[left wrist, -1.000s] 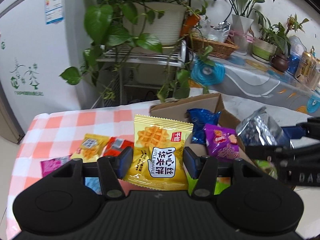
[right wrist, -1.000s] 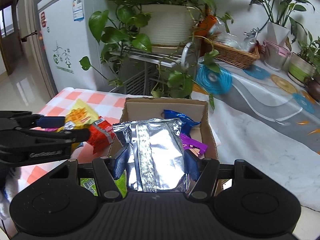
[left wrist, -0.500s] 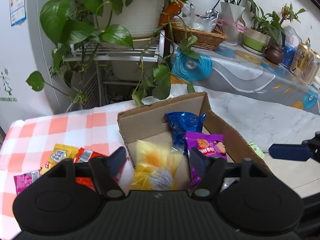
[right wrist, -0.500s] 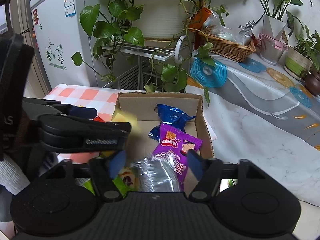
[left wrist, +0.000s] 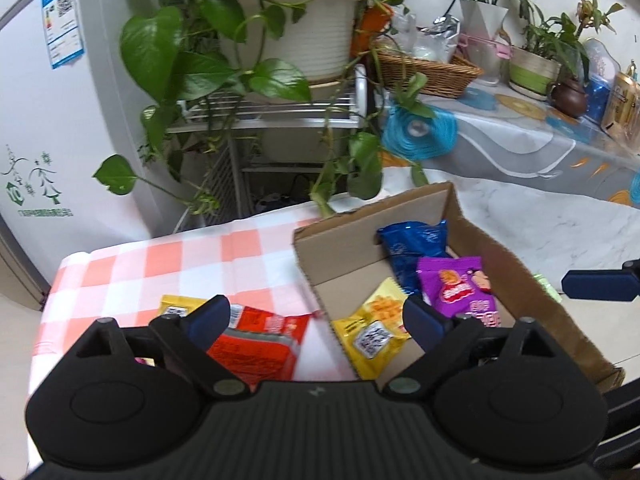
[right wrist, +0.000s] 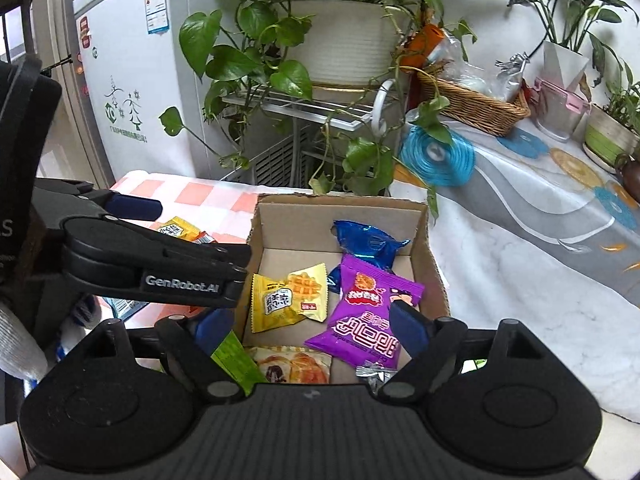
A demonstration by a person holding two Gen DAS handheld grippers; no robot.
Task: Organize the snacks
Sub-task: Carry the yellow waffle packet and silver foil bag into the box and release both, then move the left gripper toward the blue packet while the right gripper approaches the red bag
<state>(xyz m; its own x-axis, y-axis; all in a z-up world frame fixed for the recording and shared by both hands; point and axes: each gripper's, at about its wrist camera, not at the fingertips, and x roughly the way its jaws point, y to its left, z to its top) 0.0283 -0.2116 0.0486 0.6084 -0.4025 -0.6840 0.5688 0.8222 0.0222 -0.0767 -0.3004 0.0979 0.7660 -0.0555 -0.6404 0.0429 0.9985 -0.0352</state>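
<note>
Both grippers' fingers spread, left gripper [right wrist: 176, 248] beside cardboard box [right wrist: 434, 264], potted plant [right wrist: 344, 44] behind.

My bench [left wrist: 120, 268] is wearing an orange-and-white checked cloth on its left part, while the right part [right wrist: 520, 280] is showing pale marbled stone. An open cardboard box [right wrist: 434, 264] is sitting on the bench where the cloth ends. Left of the box, a red snack packet [left wrist: 256, 344] is lying on the cloth, touching a small yellow packet [left wrist: 174, 306] beside it. A sliver of pink wrapper [left wrist: 140, 360] is peeking out nearby.
</note>
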